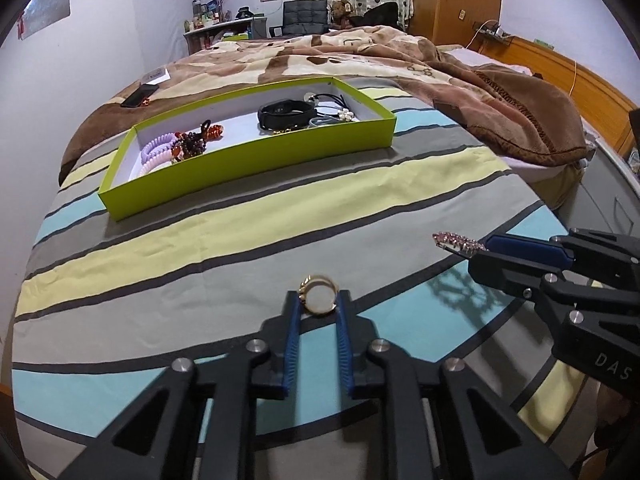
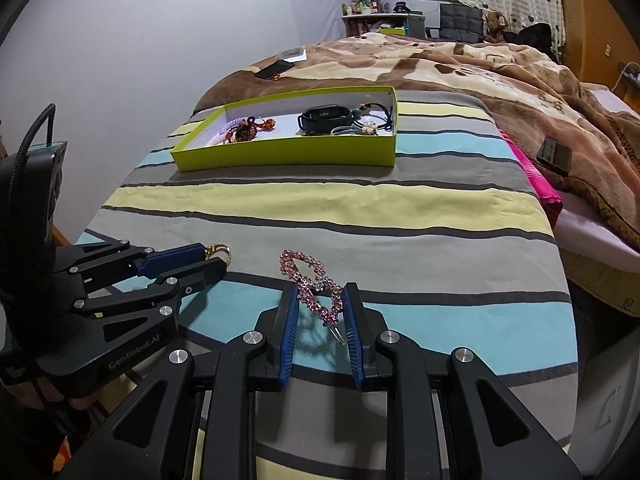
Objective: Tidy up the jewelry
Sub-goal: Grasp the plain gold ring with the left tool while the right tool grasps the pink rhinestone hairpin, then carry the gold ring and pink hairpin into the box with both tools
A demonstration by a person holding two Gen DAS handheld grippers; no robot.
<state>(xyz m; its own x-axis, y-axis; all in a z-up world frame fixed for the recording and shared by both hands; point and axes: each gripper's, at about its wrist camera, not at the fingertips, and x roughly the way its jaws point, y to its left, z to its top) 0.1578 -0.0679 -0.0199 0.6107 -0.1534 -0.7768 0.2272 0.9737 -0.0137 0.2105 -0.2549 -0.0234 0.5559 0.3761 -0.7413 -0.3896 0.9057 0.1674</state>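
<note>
The left tool (image 1: 319, 300) is clamped on a round gold-coloured metal ring (image 1: 318, 294), held above the striped grey, yellow and blue bedspread (image 1: 240, 248). Beside it, the right tool (image 2: 320, 298) is clamped on a pink rhinestone flower hair clip (image 2: 314, 284). Farther up the bed lies a shallow lime-green cardboard tray (image 1: 248, 168) holding a black watch band (image 1: 286, 114), lilac coiled hair ties (image 1: 158, 152) and other trinkets.
</note>
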